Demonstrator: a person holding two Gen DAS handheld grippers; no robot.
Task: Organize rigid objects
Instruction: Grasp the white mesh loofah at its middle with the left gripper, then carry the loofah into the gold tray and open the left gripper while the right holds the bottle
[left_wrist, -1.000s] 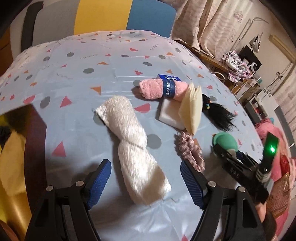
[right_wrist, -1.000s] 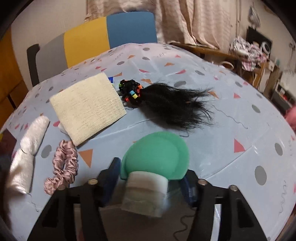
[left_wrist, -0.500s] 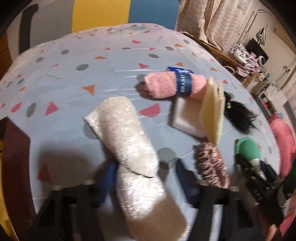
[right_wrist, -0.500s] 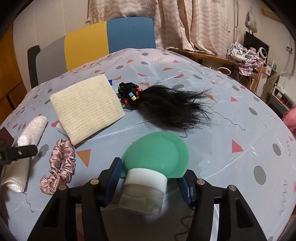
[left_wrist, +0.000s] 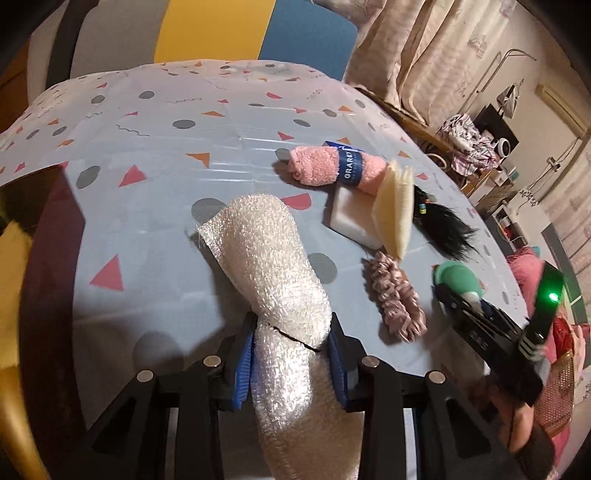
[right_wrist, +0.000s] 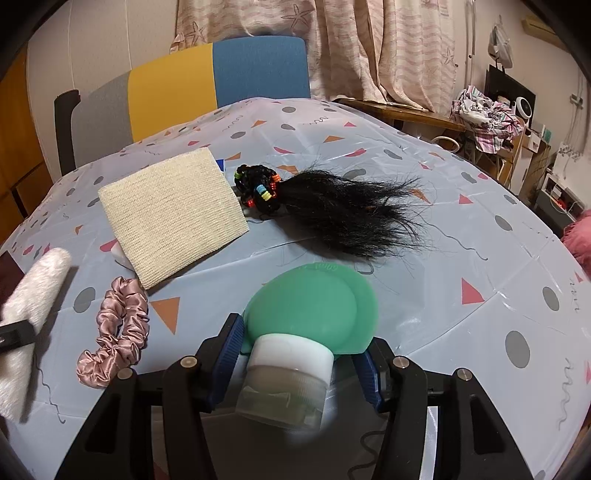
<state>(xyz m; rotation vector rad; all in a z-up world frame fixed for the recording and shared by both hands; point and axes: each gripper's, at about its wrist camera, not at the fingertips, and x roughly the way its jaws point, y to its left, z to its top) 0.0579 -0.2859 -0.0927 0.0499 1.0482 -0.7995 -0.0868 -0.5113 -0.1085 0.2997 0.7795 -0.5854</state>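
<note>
Tongs, left: the left tongs (left_wrist: 291, 354) are clenched on the white fluffy towel roll (left_wrist: 273, 266), the blue pads (left_wrist: 243, 369) pressed into both flanks near the fold.
Tongs, right: the right tongs (right_wrist: 299, 354) bracket the green-topped jar (right_wrist: 295, 350); pad contact with the white collar cannot be told, as a gap appears on the right side.
Position of towel roll: the near half lies between the left pads and runs back under the camera; the far half extends forward over the bench (left_wrist: 166, 155), with its end apparently just above the cloth.
Position of jar: it lies centred between the right fingers, green dome forward, clear body toward the camera, on or just above the bench near its front edge.
Neighbours: a pink satin scrunchie (right_wrist: 118, 328) lies just left of the right tongs; a cream woven cloth (right_wrist: 170, 210) and a black hairpiece (right_wrist: 351, 214) lie beyond; a pink rolled towel (left_wrist: 325, 170) lies farther back.
Risk one: the soft roll is judged likely to sag or slide out, since the pile compresses and the overhanging half is unsupported.
Risk two: the jar is judged liable to roll or twist if gripped on the rounded collar off-centre.
Risk three: the scrunchie could be swept along by the nearby tongs.
</note>
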